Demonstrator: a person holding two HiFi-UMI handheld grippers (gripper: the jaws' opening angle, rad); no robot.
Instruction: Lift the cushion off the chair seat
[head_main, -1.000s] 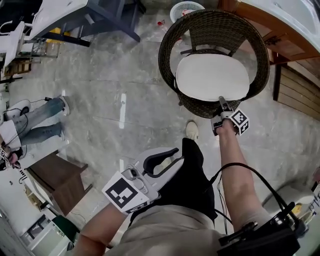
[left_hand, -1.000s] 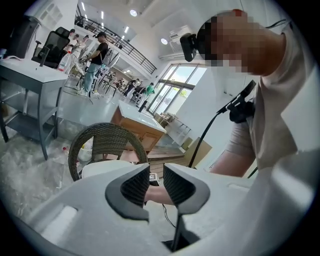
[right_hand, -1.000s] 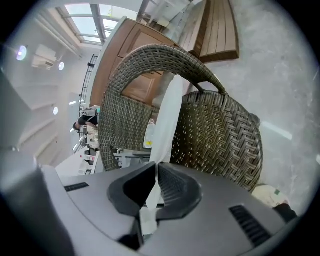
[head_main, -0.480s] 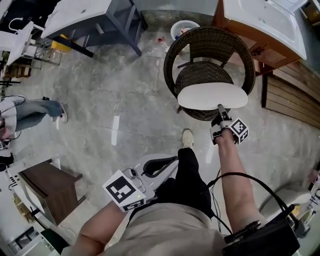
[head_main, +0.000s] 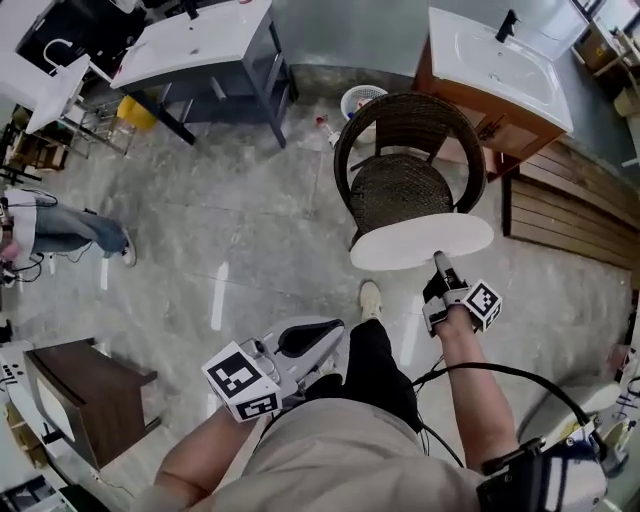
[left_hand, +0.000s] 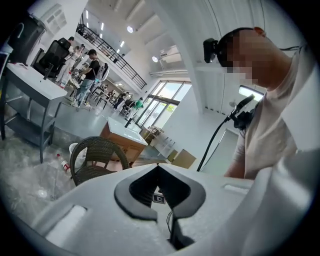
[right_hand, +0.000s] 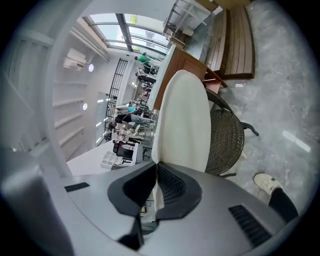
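Observation:
A dark woven chair (head_main: 410, 170) stands ahead of me with its woven seat (head_main: 398, 195) uncovered. The flat white cushion (head_main: 420, 243) hangs in the air in front of the seat, clear of it. My right gripper (head_main: 438, 264) is shut on the cushion's near edge. In the right gripper view the cushion (right_hand: 182, 120) rises from between the pinched tips of that gripper (right_hand: 156, 167), with the chair (right_hand: 226, 140) behind it. My left gripper (head_main: 335, 328) is held near my waist, shut on nothing; its own view shows its closed tips (left_hand: 157, 166) and the chair (left_hand: 92, 160) beyond.
A wooden washbasin cabinet (head_main: 495, 70) and wooden slats (head_main: 570, 215) stand at the right. A grey table (head_main: 200, 50) is at the back left, and a white basket (head_main: 360, 100) sits behind the chair. A brown box (head_main: 80, 385) is at lower left, and a person's legs (head_main: 60, 235) at far left.
The cushion has come up off the chair seat and toward me in the right gripper, baring the woven seat. Both hands have risen.

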